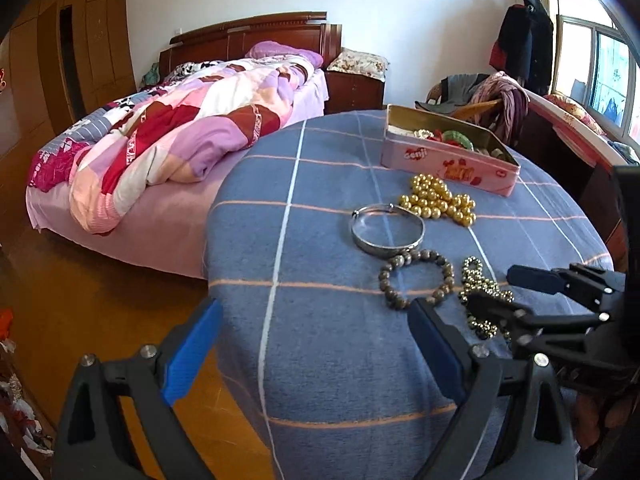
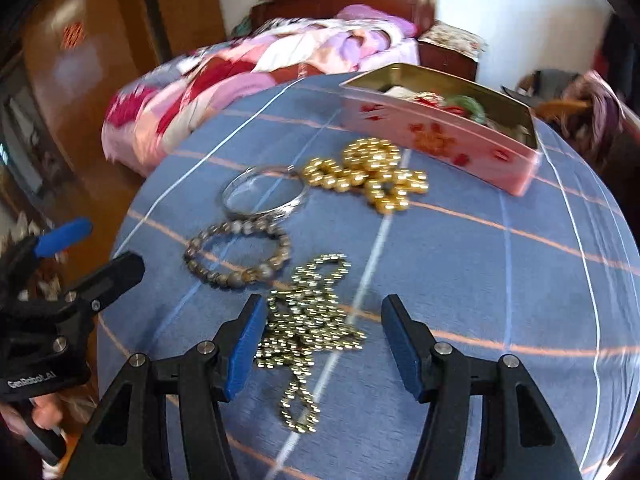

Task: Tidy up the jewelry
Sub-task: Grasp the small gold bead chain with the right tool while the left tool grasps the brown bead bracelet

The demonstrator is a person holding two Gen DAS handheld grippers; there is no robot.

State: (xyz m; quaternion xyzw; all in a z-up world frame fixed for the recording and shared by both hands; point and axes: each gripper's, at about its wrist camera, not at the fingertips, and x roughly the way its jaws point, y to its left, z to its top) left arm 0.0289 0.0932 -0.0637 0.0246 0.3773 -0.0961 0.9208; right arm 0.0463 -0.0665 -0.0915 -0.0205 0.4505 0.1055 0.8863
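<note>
Right gripper (image 2: 322, 344) fingers (image 2: 244, 344) wide, straddling small gold bead chain (image 2: 310, 328) on blue checked surface (image 2: 500, 280), pads clear of beads. Grey bead bracelet (image 2: 238, 254) at 11 o'clock of chain, silver bangle (image 2: 264, 192) beyond, big gold beads (image 2: 372, 176) at 12, pink tin (image 2: 444, 136) farthest. Left gripper (image 1: 316, 356) fingers wide, empty.

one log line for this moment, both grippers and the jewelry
right hand-held gripper: open over small-bead chain | left hand-held gripper: open, empty | bangle, bead bracelet: on cloth | tin: open
</note>
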